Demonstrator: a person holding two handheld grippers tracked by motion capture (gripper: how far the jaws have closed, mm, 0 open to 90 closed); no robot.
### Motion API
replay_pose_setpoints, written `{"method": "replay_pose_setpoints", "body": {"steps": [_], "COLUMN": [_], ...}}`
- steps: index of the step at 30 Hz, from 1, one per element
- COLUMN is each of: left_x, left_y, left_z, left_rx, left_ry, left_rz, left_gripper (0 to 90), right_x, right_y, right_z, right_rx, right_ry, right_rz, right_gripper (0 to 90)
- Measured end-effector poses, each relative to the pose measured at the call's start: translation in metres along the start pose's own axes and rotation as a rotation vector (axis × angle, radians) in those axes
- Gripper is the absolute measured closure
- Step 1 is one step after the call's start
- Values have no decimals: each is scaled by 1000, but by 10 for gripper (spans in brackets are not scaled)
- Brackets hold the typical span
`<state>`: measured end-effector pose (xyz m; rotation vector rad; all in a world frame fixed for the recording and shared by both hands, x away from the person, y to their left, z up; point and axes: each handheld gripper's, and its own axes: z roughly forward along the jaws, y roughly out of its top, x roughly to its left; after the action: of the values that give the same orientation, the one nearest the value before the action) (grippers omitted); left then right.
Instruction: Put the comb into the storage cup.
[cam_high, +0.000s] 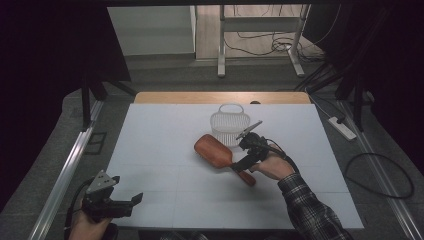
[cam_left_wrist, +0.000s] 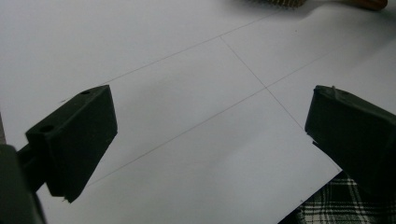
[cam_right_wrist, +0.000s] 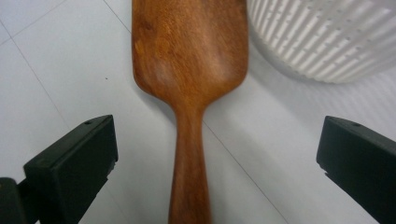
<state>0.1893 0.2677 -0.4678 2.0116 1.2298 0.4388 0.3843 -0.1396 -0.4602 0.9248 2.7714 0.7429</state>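
A wooden paddle hairbrush (cam_high: 214, 150) lies back-up on the white table (cam_high: 160, 135), its handle pointing toward the front right. My right gripper (cam_high: 242, 151) hovers over that handle, open. In the right gripper view the hairbrush (cam_right_wrist: 189, 60) runs up the middle, and its handle passes between the wide-apart jaws of the right gripper (cam_right_wrist: 217, 154) without touching either one. A white slatted basket (cam_high: 230, 124) stands just behind the brush head. My left gripper (cam_high: 129, 195) rests at the table's front left corner, open and holding nothing (cam_left_wrist: 205, 126).
The basket (cam_right_wrist: 327, 37) is close to the brush head's right side in the right gripper view. A plaid sleeve (cam_high: 310, 210) reaches in from the bottom right. Beyond the table are a cable-strewn floor, a metal stand's legs (cam_high: 220, 65) and a power strip (cam_high: 342, 127).
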Motion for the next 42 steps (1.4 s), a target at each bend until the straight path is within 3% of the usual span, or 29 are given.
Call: {"method": "replay_pose_setpoints", "body": {"steps": [17, 29, 42], "left_x": [0, 0, 0], "left_y": [0, 0, 0], "left_z": [0, 0, 0], "left_rx": [1, 0, 0], "left_ry": [-2, -3, -6], "left_rz": [3, 4, 9], "left_gripper": [31, 31, 31], "right_x": [15, 16, 18], "right_y": [11, 11, 5], "right_z": [19, 24, 42], "right_rx": [23, 78, 137], "right_ry": [4, -59, -54], "right_rz": [-21, -21, -34], "right_gripper": [0, 0, 0]}}
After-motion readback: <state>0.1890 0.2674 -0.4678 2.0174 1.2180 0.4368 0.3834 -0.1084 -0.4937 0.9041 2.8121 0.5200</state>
